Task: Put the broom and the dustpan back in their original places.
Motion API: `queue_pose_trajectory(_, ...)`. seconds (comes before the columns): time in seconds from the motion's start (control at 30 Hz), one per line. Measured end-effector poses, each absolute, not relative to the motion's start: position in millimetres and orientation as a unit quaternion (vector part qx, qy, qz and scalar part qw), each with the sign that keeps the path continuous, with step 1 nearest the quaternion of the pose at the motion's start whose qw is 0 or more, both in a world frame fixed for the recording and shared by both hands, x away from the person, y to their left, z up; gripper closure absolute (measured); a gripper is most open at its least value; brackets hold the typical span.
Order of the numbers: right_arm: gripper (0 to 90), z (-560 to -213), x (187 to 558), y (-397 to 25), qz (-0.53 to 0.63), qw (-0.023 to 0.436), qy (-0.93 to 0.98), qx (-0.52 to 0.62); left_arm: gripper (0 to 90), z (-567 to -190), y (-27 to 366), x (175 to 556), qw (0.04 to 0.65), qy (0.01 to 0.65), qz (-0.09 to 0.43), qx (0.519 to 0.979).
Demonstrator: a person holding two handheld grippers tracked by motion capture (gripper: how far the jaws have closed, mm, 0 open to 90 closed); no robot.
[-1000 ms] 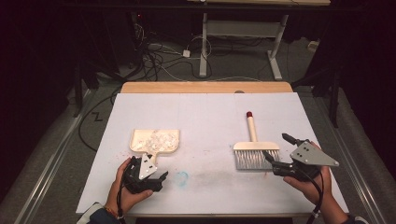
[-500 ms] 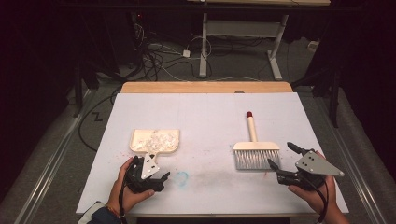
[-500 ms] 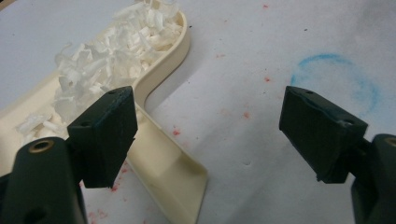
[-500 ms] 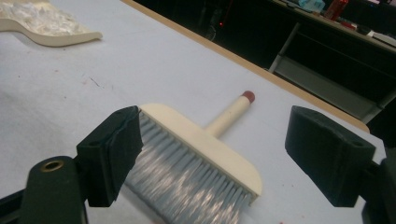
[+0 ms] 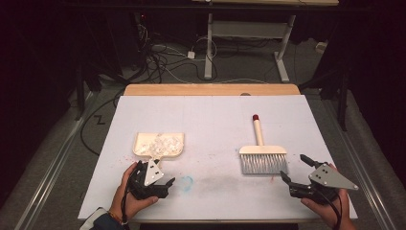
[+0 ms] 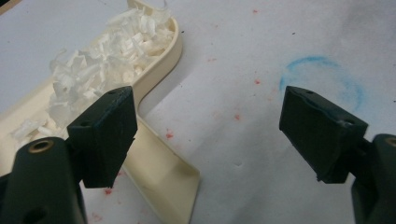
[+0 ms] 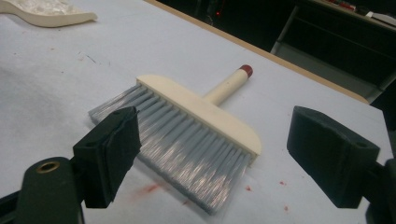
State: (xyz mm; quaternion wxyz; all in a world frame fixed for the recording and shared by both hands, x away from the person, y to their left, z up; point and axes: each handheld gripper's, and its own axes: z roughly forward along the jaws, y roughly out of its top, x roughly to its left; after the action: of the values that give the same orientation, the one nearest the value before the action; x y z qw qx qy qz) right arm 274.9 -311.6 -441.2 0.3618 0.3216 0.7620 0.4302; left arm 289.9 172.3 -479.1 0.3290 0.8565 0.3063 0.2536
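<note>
Bench [image 5: 210, 110]: white sheet over it, flecked with red specks, a faint blue ring near the 6 o'clock edge.
Dustpan [image 5: 158, 144]: cream plastic, lying at 9 o'clock of the bench centre, pan heaped with white paper shreds [image 6: 100, 65]; its flat handle [image 6: 163, 179] points toward me.
Brush [image 5: 263, 153]: at 3 o'clock of centre, well apart from the dustpan, lying flat, grey bristles [image 7: 187, 154] toward me, red-capped handle [image 7: 226, 84] pointing to 12 o'clock.
Left gripper [image 5: 152, 179]: I have it just at 6 o'clock of the dustpan, jaws released and spread wide; one jaw sits over the handle's root, nothing between them.
Right gripper [image 5: 299, 178]: I hold it just at 4 o'clock of the brush, jaws released, wide, clear of the bristles.
Handling, dustpan: I judge it light, stiff and thin-walled; shreds are loose and will spill if tipped. Take the flat handle, keep the pan level.
Handling, brush: light, rigid back and handle, soft bristles that give no purchase. Grip the round handle; smooth, so it may roll.
</note>
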Motion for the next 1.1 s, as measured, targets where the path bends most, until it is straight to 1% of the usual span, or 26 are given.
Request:
queue_pose_trajectory(0.2, 17.7, -440.1, 273.4, -307.3, 0.426, 0.367, 0.765, 0.313, 18.2, -479.3, 172.8, 286.8, 0.331, 0.295, 0.257, 0.859)
queue_pose_trajectory(0.47, 17.7, -436.3, 269.3, -305.7, 0.429, 0.376, 0.760, 0.312, 18.1, -472.3, 173.6, 279.0, 0.361, 0.275, 0.276, 0.847)
queue_pose_trajectory(1.1, 17.8, -436.2, 269.5, -305.3, 0.425, 0.379, 0.761, 0.310, 18.1, -471.0, 173.6, 277.4, 0.368, 0.268, 0.288, 0.843)
